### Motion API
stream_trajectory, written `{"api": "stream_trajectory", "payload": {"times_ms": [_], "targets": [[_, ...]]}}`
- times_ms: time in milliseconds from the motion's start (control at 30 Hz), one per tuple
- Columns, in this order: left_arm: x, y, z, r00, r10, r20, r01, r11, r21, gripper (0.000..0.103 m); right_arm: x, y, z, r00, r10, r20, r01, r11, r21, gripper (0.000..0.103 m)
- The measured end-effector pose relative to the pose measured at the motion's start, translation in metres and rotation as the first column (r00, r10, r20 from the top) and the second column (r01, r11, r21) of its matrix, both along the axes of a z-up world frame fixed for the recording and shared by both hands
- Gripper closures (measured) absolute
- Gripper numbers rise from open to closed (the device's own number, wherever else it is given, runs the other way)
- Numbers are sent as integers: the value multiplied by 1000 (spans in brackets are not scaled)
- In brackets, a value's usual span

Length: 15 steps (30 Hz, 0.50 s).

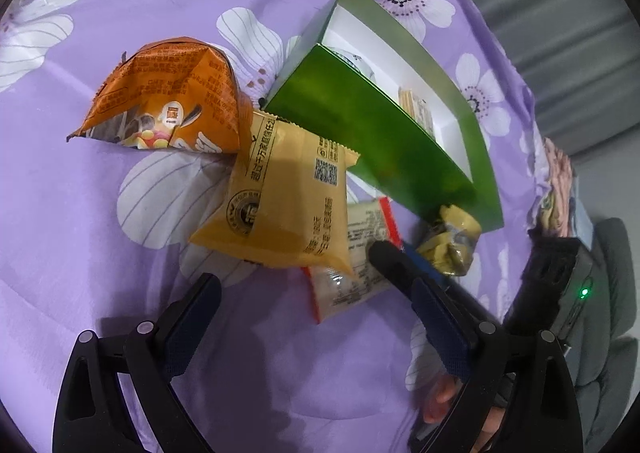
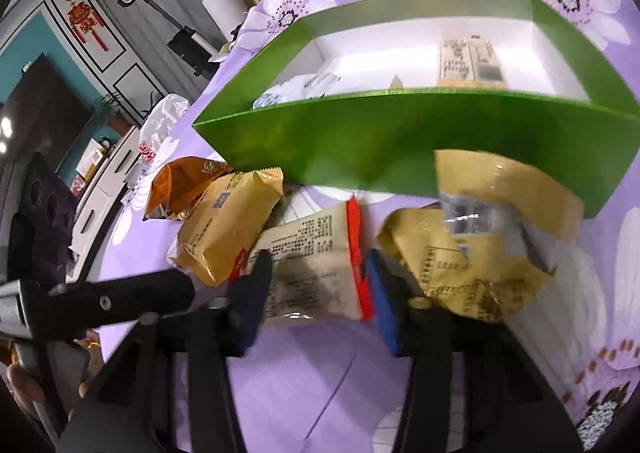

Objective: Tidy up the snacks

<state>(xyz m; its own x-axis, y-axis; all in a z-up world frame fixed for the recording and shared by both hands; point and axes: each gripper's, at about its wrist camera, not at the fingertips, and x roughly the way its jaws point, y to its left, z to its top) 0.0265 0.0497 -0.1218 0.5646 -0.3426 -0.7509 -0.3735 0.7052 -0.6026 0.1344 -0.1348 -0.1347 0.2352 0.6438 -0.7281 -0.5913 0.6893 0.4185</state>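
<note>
Before the green box, right tool clamped on red-edged packet; left tool open.

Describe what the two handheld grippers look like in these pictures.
The left gripper has black plastic arms with triangular cut-outs, silver rivets at the joints and dark blue textured pads on its fingers. The right gripper is built alike, with brighter blue pads. Its black body, seen in the left view, carries a small green light.

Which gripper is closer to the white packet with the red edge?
Right. The right gripper has its jaws around the white packet. The left gripper is open, with the packet at its right finger and the yellow packet ahead.
</note>
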Motion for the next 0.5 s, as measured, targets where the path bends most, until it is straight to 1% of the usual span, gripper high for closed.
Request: {"api": "stream_trajectory", "payload": {"times_ms": [33, 100, 133, 200, 267, 333, 400, 500], "targets": [[0, 1, 0, 1000, -3, 3, 3, 1000, -6, 8, -1, -2, -1, 1000, 7, -22, -7, 1000, 15, 75], [0, 3, 0, 1000, -7, 9, 7, 1000, -15, 8, -6, -3, -3, 997, 33, -63, -31, 999, 29, 78], [-1, 5, -1, 1000, -10, 10, 10, 1000, -27, 8, -11, -4, -3, 997, 43, -65, -41, 999, 31, 79], [-1, 6, -1, 1000, -19, 18, 20, 999, -39, 9, -19, -5, -3, 996, 63, -69, -61, 998, 31, 80], [0, 8, -2, 999, -35, 13, 35, 999, -40, 13, -21, -6, -5, 995, 60, -84, -57, 998, 37, 80], [4, 8, -2, 998, -67, 5, 67, 997, -33, 14, -20, -6, -6, 994, 52, -96, -48, 998, 39, 80], [10, 7, -2, 995, -96, 0, 96, 995, -41, 15, -21, -4, -7, 994, 49, -95, -46, 998, 32, 80], [18, 0, -3, 988, -155, 2, 155, 986, -58, 22, -21, -3, -6, 995, 50, -91, -47, 998, 31, 79]]}}
